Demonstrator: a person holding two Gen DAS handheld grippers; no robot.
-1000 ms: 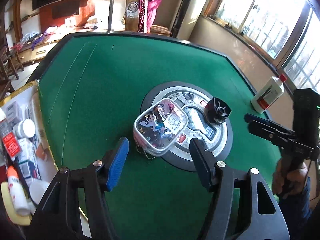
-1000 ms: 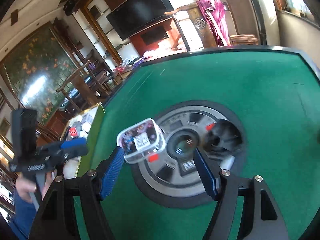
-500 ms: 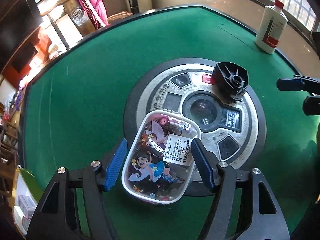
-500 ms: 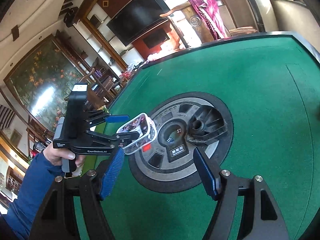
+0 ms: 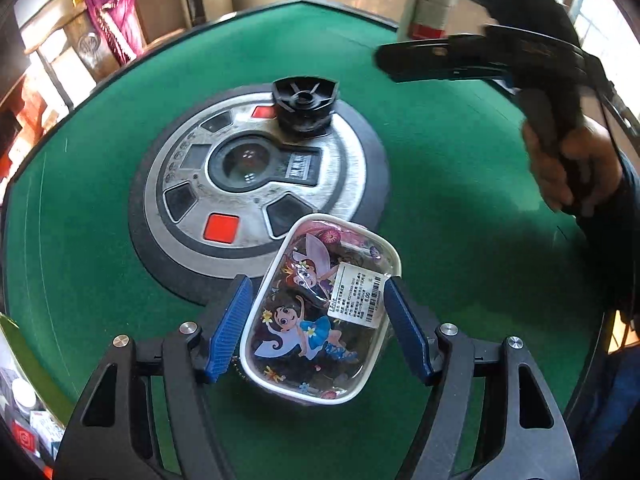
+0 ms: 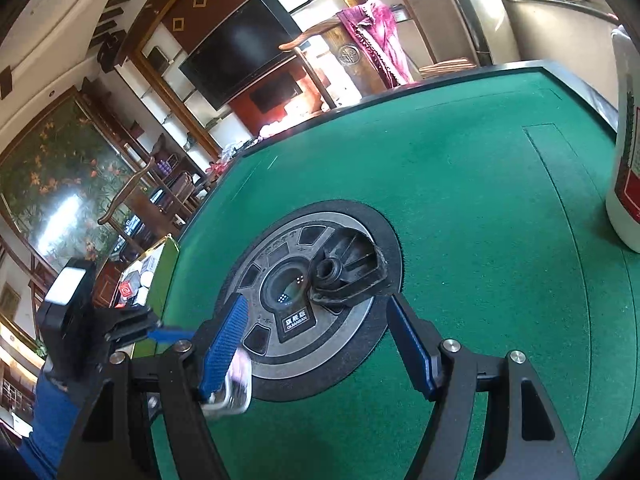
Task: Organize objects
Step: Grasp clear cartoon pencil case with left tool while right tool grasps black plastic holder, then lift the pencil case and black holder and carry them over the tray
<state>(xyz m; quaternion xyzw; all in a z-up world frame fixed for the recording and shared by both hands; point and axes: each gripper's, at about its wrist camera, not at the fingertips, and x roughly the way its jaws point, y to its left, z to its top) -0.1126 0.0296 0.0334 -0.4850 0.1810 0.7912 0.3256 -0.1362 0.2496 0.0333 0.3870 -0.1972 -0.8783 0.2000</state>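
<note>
Left gripper (image 5: 316, 330) straddles the fairy-print box (image 5: 320, 320) beside the table's centre console (image 5: 240, 176), fingers unclenched; next, squeeze.

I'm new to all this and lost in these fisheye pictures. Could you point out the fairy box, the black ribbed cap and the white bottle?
fairy box (image 5: 316, 320), left wrist view, on its clear printed lid.
black ribbed cap (image 6: 348, 270), right wrist view, on its ribbed top.
white bottle (image 6: 628, 160), right wrist view, on its white side.
</note>
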